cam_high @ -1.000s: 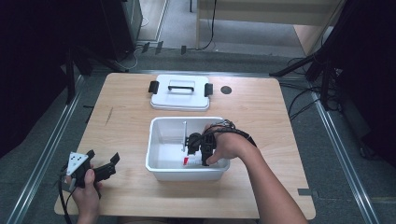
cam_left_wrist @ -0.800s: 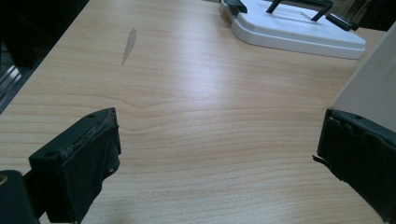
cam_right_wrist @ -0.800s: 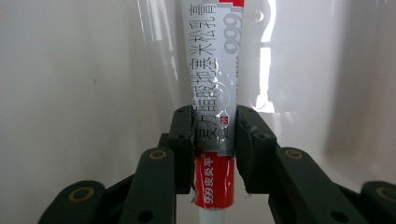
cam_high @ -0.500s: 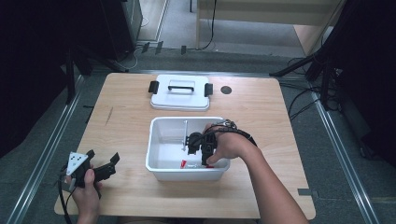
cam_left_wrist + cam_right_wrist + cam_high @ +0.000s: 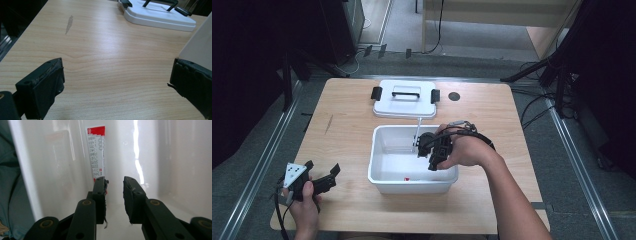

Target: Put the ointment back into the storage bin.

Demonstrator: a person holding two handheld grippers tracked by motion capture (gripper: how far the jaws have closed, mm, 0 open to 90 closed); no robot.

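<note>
**Status**
- Right tool (image 5: 115, 182): inside the white bin (image 5: 377, 165), jaws drawn close with a narrow gap between them.
- Tube (image 5: 96, 152): white with a red far end, near end against the tip of one jaw. In the high view, slanted upward from the tool, top past the bin's far rim. A firm pinch cannot be confirmed from the right gripper view. At best, caught by an edge.
- Left tool (image 5: 321, 167): jaws wide apart and empty, low over the front left of the surface (image 5: 347, 125), well apart from the bin.
- Lid (image 5: 404, 100): flat on the surface behind the bin.
- Small red piece (image 5: 407, 178): on the bin floor, too small to identify.

**Hazards**
- Slip: likely with an off-centre hold. Expect the tube to pivot or drop back into the bin on any quick lift.
- Snag: possible where the tube's top passes the far rim. Lift straight up before moving sideways.
- Bin shift: probable if the tool drags on a wall, since nothing steadies the bin.
- Squeeze: avoid clamping hard on the tube body, as this risks a burst seam.
</note>
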